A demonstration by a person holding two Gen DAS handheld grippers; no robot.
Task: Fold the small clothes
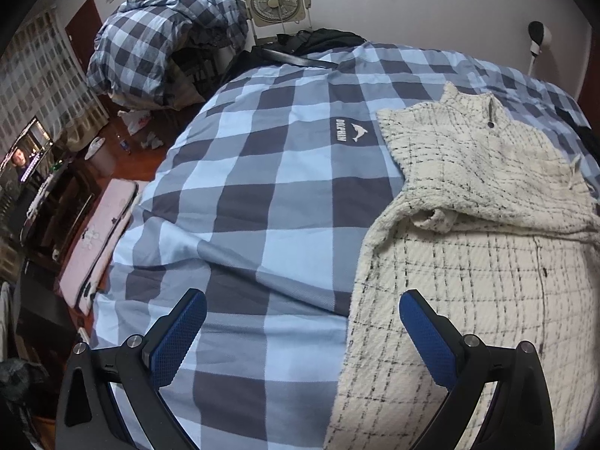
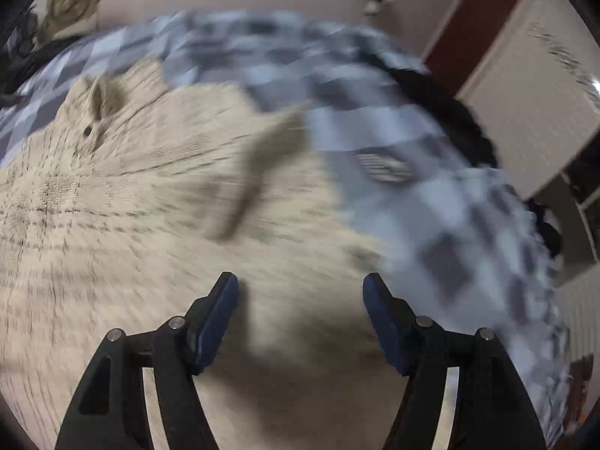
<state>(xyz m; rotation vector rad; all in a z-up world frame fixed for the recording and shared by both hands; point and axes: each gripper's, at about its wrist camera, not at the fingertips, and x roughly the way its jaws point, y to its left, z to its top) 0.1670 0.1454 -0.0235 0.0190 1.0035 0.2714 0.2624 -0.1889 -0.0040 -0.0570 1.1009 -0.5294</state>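
Note:
A cream sweater with thin black checks lies on the blue checked bed cover, its upper part folded over with the collar toward the wall. My left gripper hangs open above the sweater's left edge, one blue pad over the cover and one over the knit, nothing between them. The right wrist view is motion-blurred. There my right gripper stands open just above the same sweater, near its right side, and its pads hold nothing.
A bundled checked duvet and a box fan stand at the far left by the wall. Dark clothing lies at the head of the bed. A pink cushion and floor clutter sit off the bed's left edge.

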